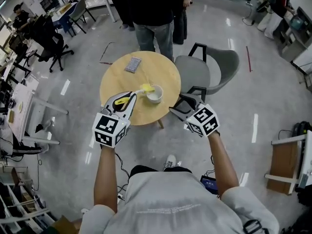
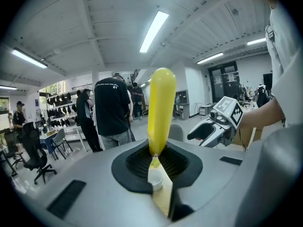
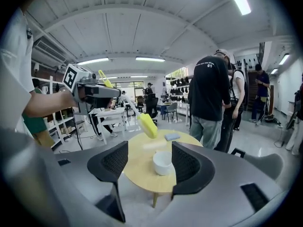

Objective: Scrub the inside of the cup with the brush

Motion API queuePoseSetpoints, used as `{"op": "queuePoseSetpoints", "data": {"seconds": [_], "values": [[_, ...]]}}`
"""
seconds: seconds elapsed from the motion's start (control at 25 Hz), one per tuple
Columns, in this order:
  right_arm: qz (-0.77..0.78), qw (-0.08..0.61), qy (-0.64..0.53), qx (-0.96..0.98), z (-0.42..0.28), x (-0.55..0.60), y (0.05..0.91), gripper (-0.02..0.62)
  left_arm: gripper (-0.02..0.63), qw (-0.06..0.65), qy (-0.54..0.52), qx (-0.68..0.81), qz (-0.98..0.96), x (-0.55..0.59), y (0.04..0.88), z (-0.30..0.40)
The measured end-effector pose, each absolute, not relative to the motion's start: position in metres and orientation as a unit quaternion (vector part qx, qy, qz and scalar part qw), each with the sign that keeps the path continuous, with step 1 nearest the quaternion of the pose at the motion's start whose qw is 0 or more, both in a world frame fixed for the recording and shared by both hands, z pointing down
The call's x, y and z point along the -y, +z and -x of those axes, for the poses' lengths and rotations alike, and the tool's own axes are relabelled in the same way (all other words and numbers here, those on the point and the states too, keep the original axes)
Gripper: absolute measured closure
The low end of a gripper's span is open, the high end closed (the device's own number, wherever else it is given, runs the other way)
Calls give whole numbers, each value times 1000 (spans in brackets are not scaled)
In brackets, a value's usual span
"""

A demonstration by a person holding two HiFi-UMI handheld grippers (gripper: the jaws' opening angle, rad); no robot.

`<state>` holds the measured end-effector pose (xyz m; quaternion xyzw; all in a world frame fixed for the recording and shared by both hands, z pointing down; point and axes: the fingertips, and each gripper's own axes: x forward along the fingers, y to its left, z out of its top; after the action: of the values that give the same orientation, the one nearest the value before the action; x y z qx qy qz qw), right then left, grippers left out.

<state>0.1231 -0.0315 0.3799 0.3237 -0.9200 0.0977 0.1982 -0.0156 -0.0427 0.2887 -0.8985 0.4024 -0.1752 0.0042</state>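
A white cup [image 1: 155,94] stands on the round wooden table [image 1: 117,82], toward its near right side. My left gripper [image 1: 129,100] is shut on the handle of a yellow brush [image 2: 161,108], whose yellow head [image 1: 146,88] hangs just left of the cup's rim. In the left gripper view the cup [image 2: 155,179] shows low in the gap under the handle. My right gripper [image 1: 178,109] is off the table's near right edge, open and with nothing in it. In the right gripper view the cup [image 3: 162,162] sits some way ahead between the jaws, the brush head [image 3: 147,125] above it.
A grey-blue flat thing [image 1: 133,64] lies at the table's far side. A person in dark clothes [image 1: 153,13] stands just behind the table. A grey chair [image 1: 209,69] is close at the table's right. Desks and office chairs stand at the far left.
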Motion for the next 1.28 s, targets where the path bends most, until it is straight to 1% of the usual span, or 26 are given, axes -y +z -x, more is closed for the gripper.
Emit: {"op": "queuePoseSetpoints", "data": {"seconds": [0.08, 0.24, 0.56, 0.72, 0.96, 1.12, 1.28], "values": [[-321, 204, 106, 919, -122, 35, 393, 281, 557, 1, -183, -395, 900, 47, 297, 10], [-314, 207, 130, 917, -117, 43, 422, 262, 557, -9, -193, -379, 905, 63, 313, 4], [-342, 227, 167, 896, -87, 88, 488, 239, 557, -14, -242, -294, 924, 113, 370, 5], [-353, 242, 177, 886, -78, 106, 520, 232, 557, -21, -272, -230, 934, 125, 402, -7], [-351, 280, 172, 877, -69, 132, 566, 206, 557, -57, -284, -190, 938, 143, 443, -16], [-326, 299, 170, 881, -74, 139, 595, 192, 557, -82, -299, -182, 933, 150, 465, -35], [-297, 303, 152, 893, -69, 152, 606, 181, 557, -97, -305, -194, 927, 161, 483, -50]]}}
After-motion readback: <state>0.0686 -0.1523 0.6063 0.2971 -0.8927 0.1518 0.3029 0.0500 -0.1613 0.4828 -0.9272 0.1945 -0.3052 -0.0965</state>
